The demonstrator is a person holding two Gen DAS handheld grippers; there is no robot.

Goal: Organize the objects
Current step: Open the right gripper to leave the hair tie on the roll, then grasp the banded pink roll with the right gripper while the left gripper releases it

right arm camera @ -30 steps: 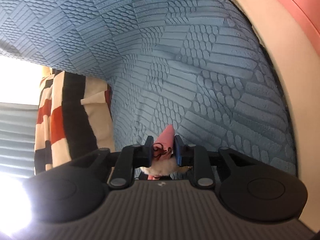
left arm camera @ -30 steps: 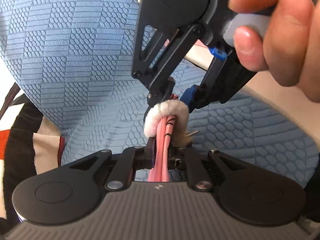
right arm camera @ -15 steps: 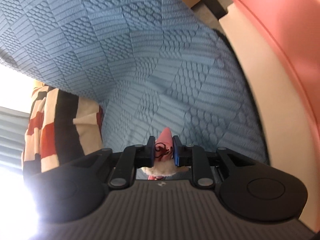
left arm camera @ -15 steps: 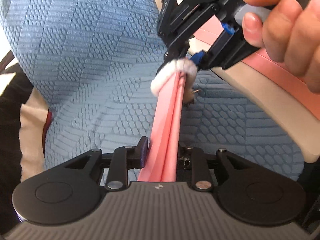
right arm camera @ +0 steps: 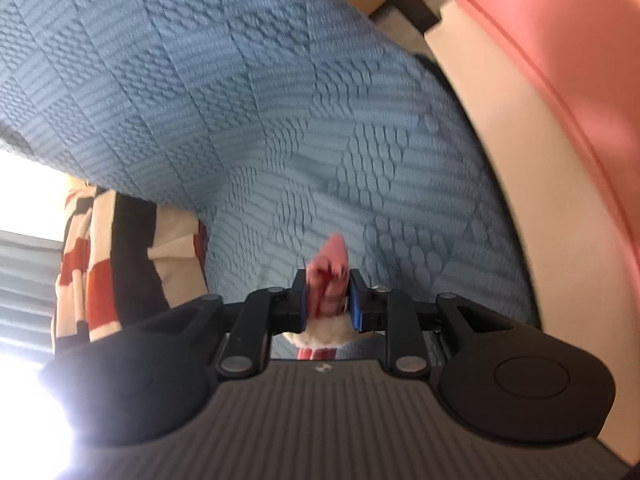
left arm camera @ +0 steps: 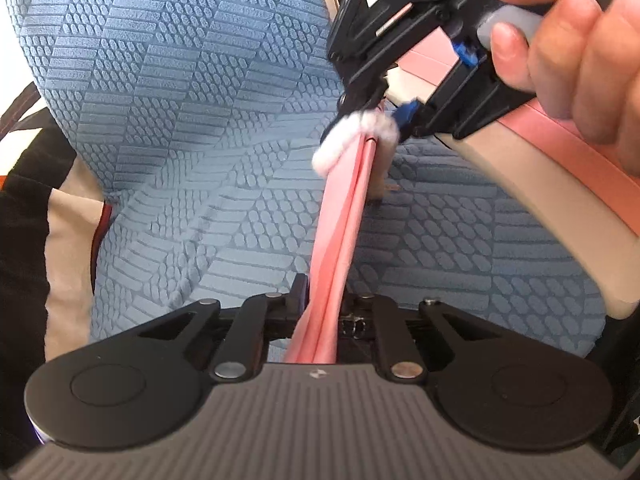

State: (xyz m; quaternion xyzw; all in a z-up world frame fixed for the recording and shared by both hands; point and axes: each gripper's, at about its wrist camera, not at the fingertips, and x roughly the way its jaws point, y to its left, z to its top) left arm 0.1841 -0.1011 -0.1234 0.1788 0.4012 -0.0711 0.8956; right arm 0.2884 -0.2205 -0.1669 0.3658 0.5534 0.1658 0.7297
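Pink fabric strip (left arm camera: 340,232) with fluffy white cuff (left arm camera: 344,136), taut over embossed blue cover (left arm camera: 180,120), both grippers' fingers pinching it.

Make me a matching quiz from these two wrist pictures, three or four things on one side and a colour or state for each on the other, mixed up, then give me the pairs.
Things:
1. pink strip
2. fluffy band
3. textured cover
4. striped cloth

Descriptions:
A. blue, with raised patterns
B. white, wrapped around the strip's far end
C. black, red and cream, at the left edge
D. stretched between the left gripper and the right gripper

Pairs: 1-D, 2-B, 3-A, 4-C
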